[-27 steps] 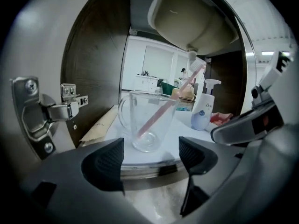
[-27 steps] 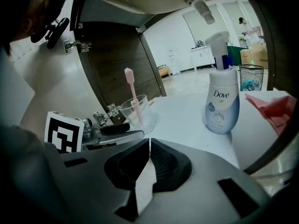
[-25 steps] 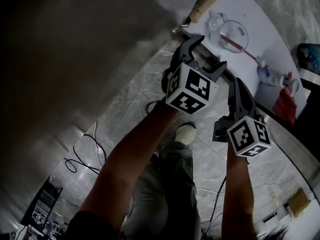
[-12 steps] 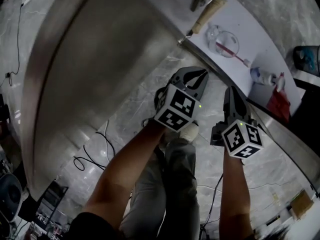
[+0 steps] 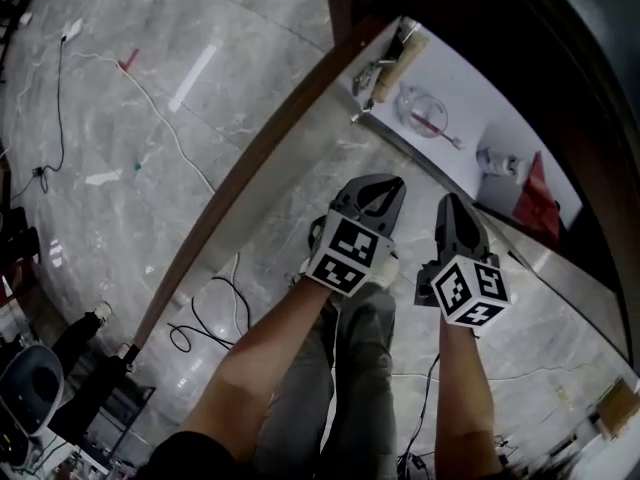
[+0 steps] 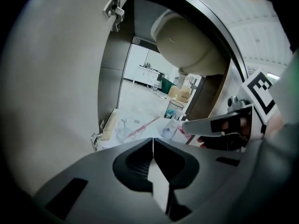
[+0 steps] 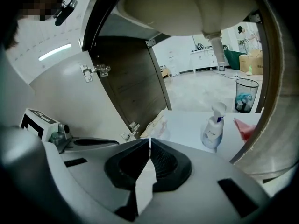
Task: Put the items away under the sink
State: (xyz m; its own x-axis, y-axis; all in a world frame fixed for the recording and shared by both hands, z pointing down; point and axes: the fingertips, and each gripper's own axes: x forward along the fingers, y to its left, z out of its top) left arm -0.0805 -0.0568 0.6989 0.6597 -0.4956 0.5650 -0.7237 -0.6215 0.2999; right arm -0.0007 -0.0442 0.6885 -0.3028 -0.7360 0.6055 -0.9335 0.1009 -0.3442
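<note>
White laminate lines the cupboard floor (image 5: 470,133) under the sink basin (image 7: 187,6), where a wooden-handled roller (image 5: 395,63), a glass jar (image 5: 422,108), a spray bottle (image 7: 213,129) and a red cloth (image 5: 537,200) already lie, ahead of and beyond both grippers. The left gripper (image 5: 380,186) and right gripper (image 5: 449,206) hang side by side over the marble floor (image 5: 150,118), each with its jaws pressed together on nothing. The open door (image 6: 56,78) stands to the left. The left gripper is nearer and looks likelier to swing it shut.
</note>
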